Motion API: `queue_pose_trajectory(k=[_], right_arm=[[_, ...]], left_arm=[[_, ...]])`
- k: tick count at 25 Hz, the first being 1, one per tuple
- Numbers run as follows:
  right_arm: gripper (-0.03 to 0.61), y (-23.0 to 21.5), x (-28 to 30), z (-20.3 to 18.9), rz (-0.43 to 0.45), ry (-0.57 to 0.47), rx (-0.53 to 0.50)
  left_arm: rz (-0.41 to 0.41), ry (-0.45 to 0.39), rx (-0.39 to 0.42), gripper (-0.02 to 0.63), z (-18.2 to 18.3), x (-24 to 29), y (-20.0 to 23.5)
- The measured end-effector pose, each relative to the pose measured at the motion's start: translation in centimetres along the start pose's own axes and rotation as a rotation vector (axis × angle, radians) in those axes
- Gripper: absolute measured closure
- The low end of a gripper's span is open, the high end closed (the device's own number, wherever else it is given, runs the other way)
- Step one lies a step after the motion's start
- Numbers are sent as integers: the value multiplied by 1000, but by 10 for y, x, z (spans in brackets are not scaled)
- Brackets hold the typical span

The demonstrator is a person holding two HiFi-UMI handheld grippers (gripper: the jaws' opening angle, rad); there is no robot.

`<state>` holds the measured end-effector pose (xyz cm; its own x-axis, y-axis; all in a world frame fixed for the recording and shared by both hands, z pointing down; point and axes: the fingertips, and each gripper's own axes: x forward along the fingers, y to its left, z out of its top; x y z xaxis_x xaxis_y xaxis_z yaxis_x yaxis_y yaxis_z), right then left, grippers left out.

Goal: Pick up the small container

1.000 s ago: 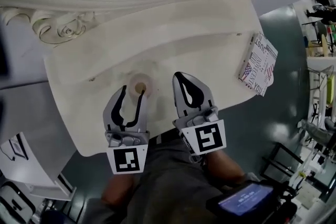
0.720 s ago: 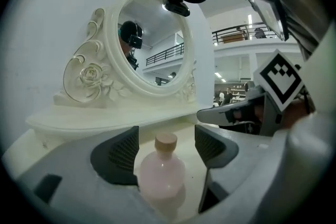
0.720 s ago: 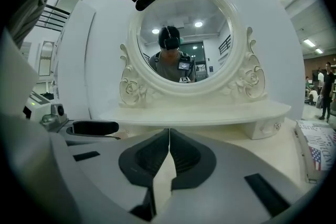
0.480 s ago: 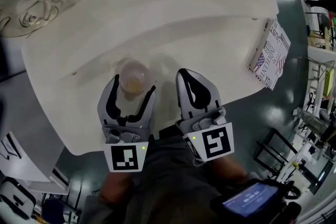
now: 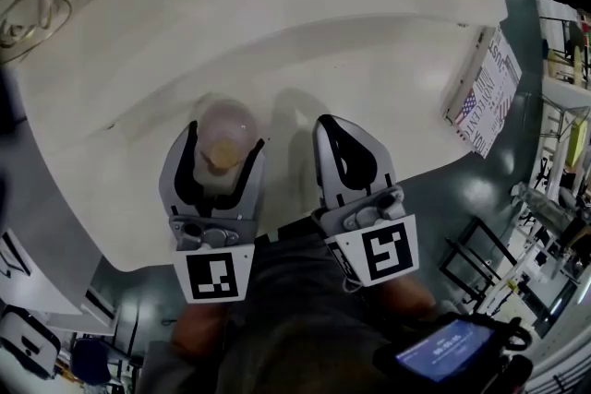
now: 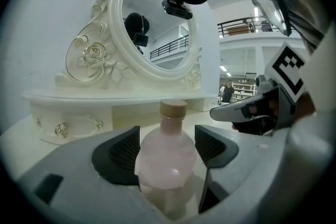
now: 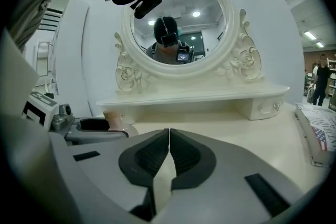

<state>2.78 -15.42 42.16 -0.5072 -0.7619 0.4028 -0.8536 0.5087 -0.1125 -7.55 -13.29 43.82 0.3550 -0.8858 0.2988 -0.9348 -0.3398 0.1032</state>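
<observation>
Two grippers sat low at the near edge of the white surface point(image 5: 388, 69). The left gripper point(image 5: 223, 141) had the action. Its fingers point(image 6: 123, 152) had just been opening and stood spread wide, with the small container point(image 6: 168, 157) standing upright between them. It was a round pink bottle with a cork-coloured cap. A sliver of gap showed at the right-hand pad, so no squeeze was on it yet, and the bottle's base rested on the surface. Alongside, the right gripper point(image 7: 169, 136) was idle, its fingers point(image 7: 152, 157) pressed together on nothing, tips hanging just above the surface.

By my reading the step in hand was the approach, all but finished: the bottle was bracketed but not gripped. The next move called for closing the left fingers evenly on the belly of the bottle, which was round and smooth and might squirt forward. After that came a straight lift, keeping it upright.

Further back a magazine point(image 5: 485, 92) hung at the surface's right edge, well apart. Beyond it a raised shelf point(image 6: 115, 98) ran along the back, with an oval mirror point(image 6: 152, 29) in a carved frame above it.
</observation>
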Motion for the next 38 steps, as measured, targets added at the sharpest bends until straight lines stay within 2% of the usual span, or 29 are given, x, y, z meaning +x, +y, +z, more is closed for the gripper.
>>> queue_pose_trajectory(k=[22,29,31,32,38], right_arm=[[565,1,-1,2,22,-1,10],[563,0,-1,3,23,1,10],[563,1,-1,4,24,-3,13],[564,1,-1,4,23,-2,12],[563,2,-2,3,24,3,10]], left_arm=[[33,-6,-8,293,0,-3,3],[48,-26,0,350,9,-7,2],[52,-42,9,413,15,-8,1],[53,-48,9,426,16,-8,1],[54,-49,22,444,18,-8,0]])
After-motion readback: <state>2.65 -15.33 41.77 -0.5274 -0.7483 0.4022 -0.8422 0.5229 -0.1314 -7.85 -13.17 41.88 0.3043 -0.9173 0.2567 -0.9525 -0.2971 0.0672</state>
